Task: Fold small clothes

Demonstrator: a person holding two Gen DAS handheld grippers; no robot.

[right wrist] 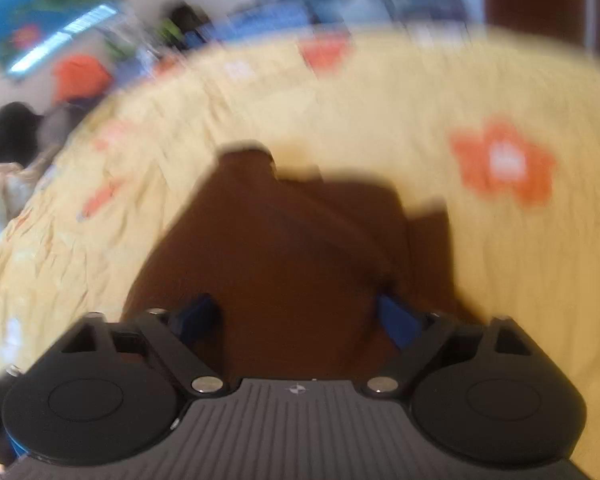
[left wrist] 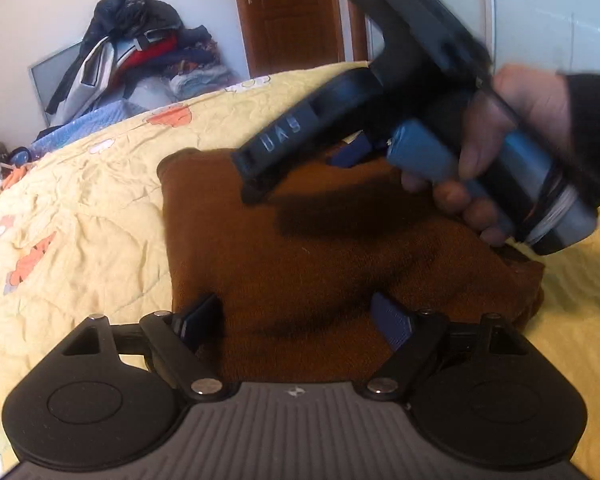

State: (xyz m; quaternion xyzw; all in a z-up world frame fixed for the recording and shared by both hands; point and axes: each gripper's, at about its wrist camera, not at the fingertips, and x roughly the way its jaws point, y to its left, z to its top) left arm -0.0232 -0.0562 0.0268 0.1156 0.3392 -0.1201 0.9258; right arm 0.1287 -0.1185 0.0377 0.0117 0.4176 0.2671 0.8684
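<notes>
The brown knit garment (left wrist: 320, 264) lies on the yellow flower-print quilt (left wrist: 84, 208), already doubled into a rough rectangle, so the step in hand looks like a late fold or a final smoothing rather than the first spread. In the left wrist view the left gripper (left wrist: 300, 324) hovers low over the near edge of the cloth with its jaws spread wide and nothing between them; the blue pads (left wrist: 394, 326) sit apart over the fabric. The right gripper (left wrist: 352, 152) crosses in from 2 o'clock, held in the person's right hand (left wrist: 500, 152), its tips near the far part of the garment. Its own view, heavily smeared by motion, shows the right gripper (right wrist: 300, 316) with jaws also wide and empty above the cloth, though the blur makes it hard to be sure whether the tips touch the knit. The next move probably calls for each set of jaws to close on an edge or corner, then carry it across to halve the rectangle, keeping layers aligned. The only legible writing is raised lettering on the right gripper's body, reading roughly "UAS". A clothes heap (left wrist: 140, 52) sits at 10 o'clock, a wooden door (left wrist: 288, 12) at 12.
</notes>
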